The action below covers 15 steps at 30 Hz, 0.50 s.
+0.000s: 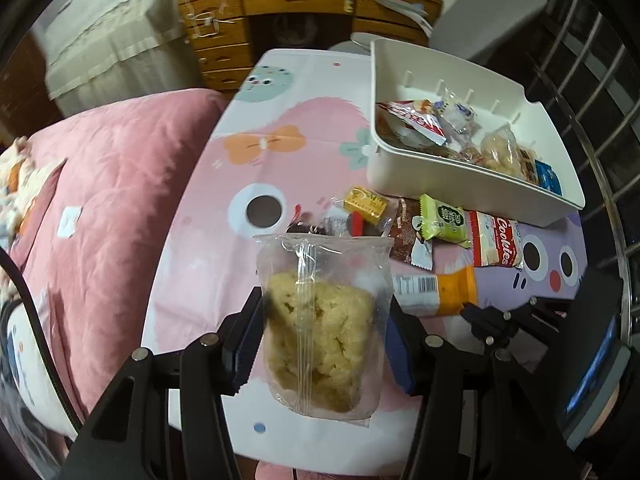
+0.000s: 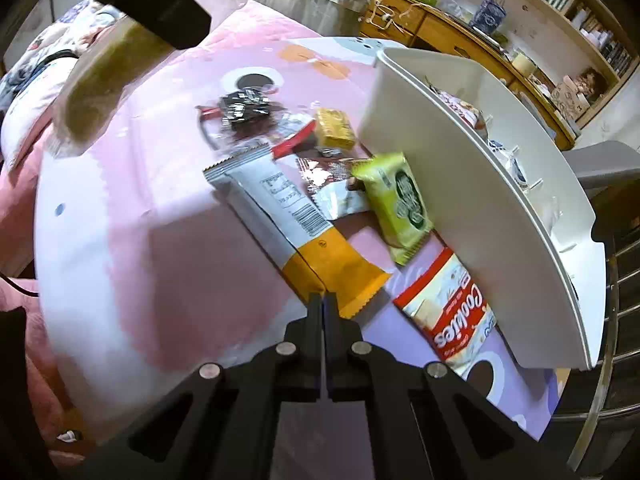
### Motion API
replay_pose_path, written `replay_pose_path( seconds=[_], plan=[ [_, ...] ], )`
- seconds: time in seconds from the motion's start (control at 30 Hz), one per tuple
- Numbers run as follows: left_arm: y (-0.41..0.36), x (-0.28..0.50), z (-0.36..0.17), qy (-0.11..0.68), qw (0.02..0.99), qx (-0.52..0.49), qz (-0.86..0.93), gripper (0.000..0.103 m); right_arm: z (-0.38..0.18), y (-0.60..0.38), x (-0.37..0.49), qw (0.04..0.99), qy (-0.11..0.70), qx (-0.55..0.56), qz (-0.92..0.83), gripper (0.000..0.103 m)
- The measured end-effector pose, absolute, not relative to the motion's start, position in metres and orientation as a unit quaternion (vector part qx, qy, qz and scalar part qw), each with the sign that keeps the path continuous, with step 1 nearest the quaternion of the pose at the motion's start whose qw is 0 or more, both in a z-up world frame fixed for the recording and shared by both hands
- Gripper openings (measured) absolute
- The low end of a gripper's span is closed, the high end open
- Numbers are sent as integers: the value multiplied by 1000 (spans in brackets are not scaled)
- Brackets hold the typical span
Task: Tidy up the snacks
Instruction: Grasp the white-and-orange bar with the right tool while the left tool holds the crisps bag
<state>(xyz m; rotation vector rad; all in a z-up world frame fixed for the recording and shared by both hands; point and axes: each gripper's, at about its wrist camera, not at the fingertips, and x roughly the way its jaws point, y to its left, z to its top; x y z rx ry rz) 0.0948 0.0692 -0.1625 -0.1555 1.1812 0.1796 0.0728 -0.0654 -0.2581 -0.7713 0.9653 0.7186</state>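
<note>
My left gripper (image 1: 324,300) is shut on a clear bag of yellow crumbly pastry (image 1: 320,336), held upright above the table; the bag also shows in the right wrist view (image 2: 96,88). My right gripper (image 2: 323,296) is shut, pinching the orange end of an orange-and-white bar (image 2: 304,232); it also shows in the left wrist view (image 1: 470,312) at the bar (image 1: 432,288). On the table lie a green packet (image 2: 400,200), a red cookies packet (image 2: 452,320), a yellow packet (image 2: 334,128) and a brown wrapper (image 1: 408,232). The white bin (image 1: 440,184) holds several snacks.
The table wears a pink cartoon cloth (image 1: 280,140). A pink quilt (image 1: 100,200) lies to its left. A wooden desk (image 1: 304,12) and a grey chair (image 1: 488,12) stand behind. A metal rail (image 1: 580,60) runs along the right, close to the bin (image 2: 440,160).
</note>
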Motion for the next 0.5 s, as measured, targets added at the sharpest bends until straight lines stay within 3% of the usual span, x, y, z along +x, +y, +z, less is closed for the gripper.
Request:
replay_pose_path(
  seconds=[0.5],
  plan=[
    [31, 52, -127, 511, 843, -99, 139, 53, -196, -108, 33, 762, 368, -385, 369, 0]
  ],
)
